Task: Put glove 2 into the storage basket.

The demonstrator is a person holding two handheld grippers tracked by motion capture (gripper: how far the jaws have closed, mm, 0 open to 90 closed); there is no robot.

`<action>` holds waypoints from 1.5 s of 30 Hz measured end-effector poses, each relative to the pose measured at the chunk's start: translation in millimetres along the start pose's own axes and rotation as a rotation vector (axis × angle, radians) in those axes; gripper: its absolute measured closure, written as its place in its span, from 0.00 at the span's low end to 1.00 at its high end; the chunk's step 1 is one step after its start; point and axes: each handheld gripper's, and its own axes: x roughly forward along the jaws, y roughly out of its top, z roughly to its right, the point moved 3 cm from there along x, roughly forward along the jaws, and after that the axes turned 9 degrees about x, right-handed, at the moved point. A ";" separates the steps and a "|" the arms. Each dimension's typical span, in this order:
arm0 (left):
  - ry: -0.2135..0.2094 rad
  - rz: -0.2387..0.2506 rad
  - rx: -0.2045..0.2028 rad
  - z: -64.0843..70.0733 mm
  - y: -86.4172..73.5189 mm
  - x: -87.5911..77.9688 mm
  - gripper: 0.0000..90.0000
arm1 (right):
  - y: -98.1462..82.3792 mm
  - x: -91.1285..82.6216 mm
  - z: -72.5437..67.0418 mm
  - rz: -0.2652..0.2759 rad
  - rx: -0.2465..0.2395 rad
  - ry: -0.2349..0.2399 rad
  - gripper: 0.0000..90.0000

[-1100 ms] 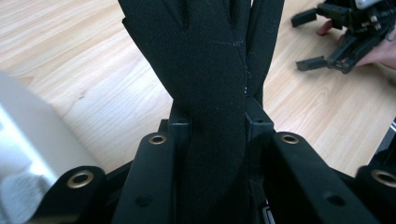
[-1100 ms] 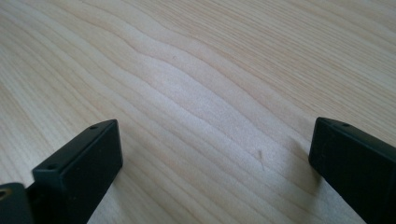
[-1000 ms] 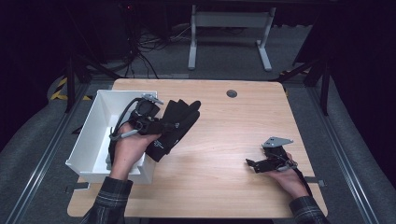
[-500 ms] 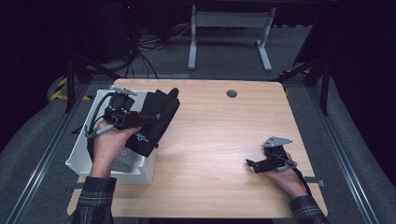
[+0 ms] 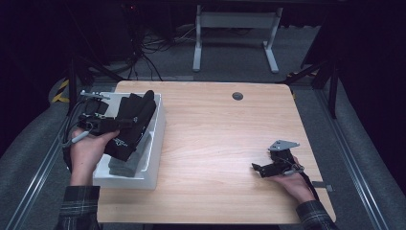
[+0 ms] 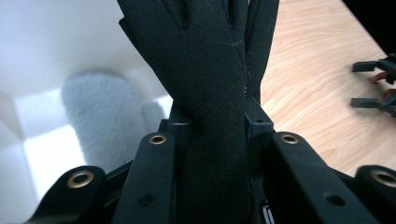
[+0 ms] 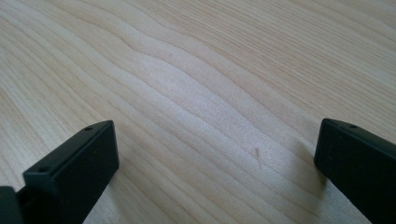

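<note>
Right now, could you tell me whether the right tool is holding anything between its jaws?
No, the right tool stands open, with bare wooden table between its jaws.

The left gripper (image 5: 125,123) clamps a black glove (image 5: 131,125) above a white bin (image 5: 155,143) at the bench's (image 5: 225,143) left edge; a grey glove (image 5: 122,165) lies inside. The right gripper (image 5: 258,168) rests on the bench, well apart.
</note>
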 end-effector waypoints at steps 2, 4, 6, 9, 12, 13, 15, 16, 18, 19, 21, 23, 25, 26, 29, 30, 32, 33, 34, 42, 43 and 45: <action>-0.002 -0.018 -0.020 -5.7 -7.2 9.5 0.80 | 0.2 0.0 -0.1 -0.002 -0.001 -0.001 0.00; 0.002 -0.035 -0.033 -11.0 -12.6 18.1 0.80 | 0.2 0.0 -0.1 -0.002 0.000 -0.001 0.00; 0.005 -0.054 -0.055 -17.9 -18.5 29.7 0.80 | 0.1 0.0 -0.2 -0.001 0.001 -0.001 0.00; 0.014 -0.077 -0.079 -25.3 -24.8 43.2 0.79 | 0.1 0.1 -0.2 -0.001 0.001 0.000 0.00; 0.054 -0.122 -0.082 -32.2 -30.4 56.4 0.79 | 0.1 0.1 -0.2 -0.001 0.001 -0.002 0.00; 0.064 -0.132 -0.080 -34.4 -32.3 60.5 0.79 | 0.1 0.1 -0.2 -0.001 0.001 0.000 0.00; 0.091 -0.163 -0.075 -38.8 -36.9 68.7 0.78 | 0.1 0.0 -0.2 -0.001 0.001 -0.001 0.00; 0.108 -0.174 -0.075 -41.9 -40.4 73.3 0.78 | 0.1 0.1 -0.2 -0.001 0.001 -0.002 0.00; 0.125 -0.186 -0.082 -46.7 -45.8 77.6 0.78 | 0.1 0.1 -0.2 -0.001 0.001 0.000 0.00; 0.121 -0.174 -0.090 -48.6 -48.2 78.6 0.78 | 0.1 0.1 -0.2 0.000 0.001 -0.001 0.00; 0.115 -0.162 -0.094 -49.7 -50.2 77.9 0.77 | 0.1 0.1 -0.3 0.000 0.001 -0.001 0.00; 0.121 -0.156 -0.091 -49.3 -49.4 75.8 0.73 | 0.1 0.1 -0.2 0.000 0.001 -0.001 0.00; 0.135 -0.157 -0.092 -49.2 -47.3 73.6 0.66 | 0.1 0.0 -0.2 -0.001 0.001 -0.002 0.00; 0.145 -0.164 -0.093 -49.3 -45.8 72.2 0.63 | 0.1 0.1 -0.2 0.000 0.002 -0.001 0.00; 0.180 -0.179 -0.092 -48.6 -41.1 68.6 0.50 | 0.1 0.1 -0.4 0.000 0.003 -0.002 0.00; 0.195 -0.187 -0.080 -47.6 -38.5 66.4 0.47 | 0.0 0.1 -0.4 0.000 0.003 -0.002 0.00; 0.210 -0.184 -0.079 -46.9 -35.3 64.1 0.40 | 0.0 0.1 -0.4 0.000 0.002 -0.002 0.00; 0.213 -0.181 -0.081 -46.6 -34.0 62.9 0.38 | 0.0 0.0 -0.4 0.000 0.003 -0.002 0.00; 0.214 -0.180 -0.080 -46.4 -32.5 61.3 0.37 | 0.0 0.0 -0.5 0.000 0.003 -0.001 0.00; 0.237 -0.125 -0.055 -40.3 -17.8 43.5 0.30 | 0.0 0.0 -0.5 0.000 0.002 -0.001 0.00; 0.235 -0.114 -0.049 -38.3 -15.6 41.2 0.30 | 0.0 0.0 -0.6 0.000 0.003 0.000 0.00; 0.224 -0.096 -0.038 -33.2 -10.8 37.6 0.30 | 0.0 0.0 -0.6 0.000 0.002 0.000 0.00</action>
